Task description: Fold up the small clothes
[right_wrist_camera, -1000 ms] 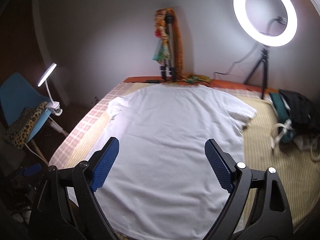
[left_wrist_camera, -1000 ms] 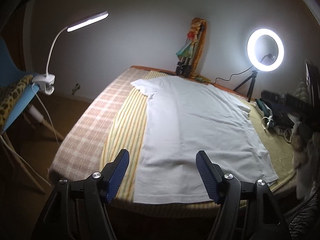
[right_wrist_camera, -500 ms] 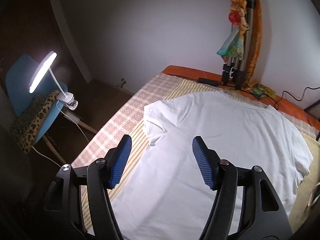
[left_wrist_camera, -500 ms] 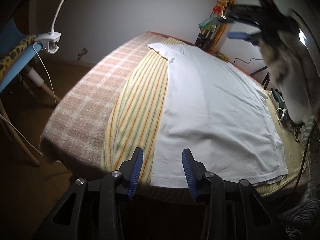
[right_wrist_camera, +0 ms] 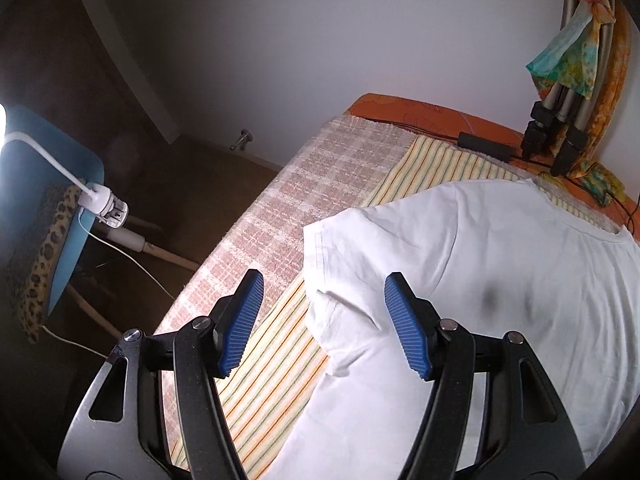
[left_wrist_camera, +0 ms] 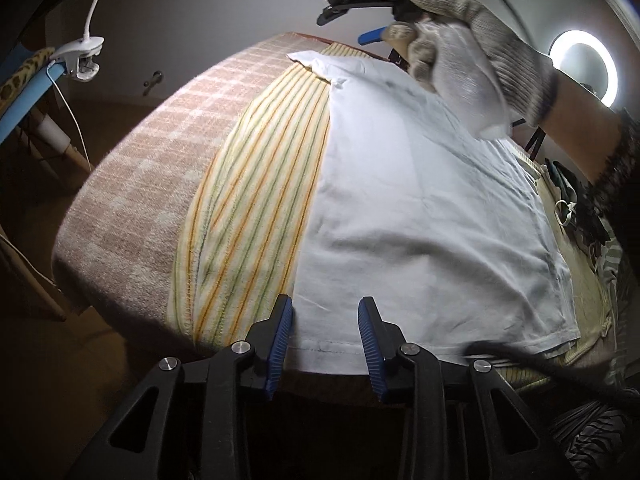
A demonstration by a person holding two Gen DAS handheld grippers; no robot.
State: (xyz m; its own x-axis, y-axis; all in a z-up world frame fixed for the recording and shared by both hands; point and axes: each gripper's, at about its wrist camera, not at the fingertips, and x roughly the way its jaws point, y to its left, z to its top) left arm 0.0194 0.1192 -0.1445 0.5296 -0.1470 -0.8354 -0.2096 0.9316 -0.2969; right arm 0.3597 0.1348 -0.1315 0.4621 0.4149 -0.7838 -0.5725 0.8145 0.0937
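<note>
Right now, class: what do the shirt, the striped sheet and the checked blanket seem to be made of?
Shirt: thin white knit, probably cotton; matte, soft creases, stitched hems. Striped sheet: napped woven cloth, perhaps flannel; fuzzy stripes. Checked blanket: thicker, looped or towel-like weave; nubbly surface.

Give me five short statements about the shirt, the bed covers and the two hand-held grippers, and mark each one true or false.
1. The white T-shirt lies spread flat on the bed. True.
2. The left hand-held gripper is clamped on the shirt's collar. False: its jaws stand open around the hem corner, and the collar is at the far end.
3. The right hand-held gripper frames the shirt's sleeve with open jaws. True.
4. The shirt rests directly on the pink checked blanket. False: it rests on the yellow striped cloth, which lies over the blanket.
5. The gloved hand carries a folded towel. False: it holds the right hand-held gripper.
</note>
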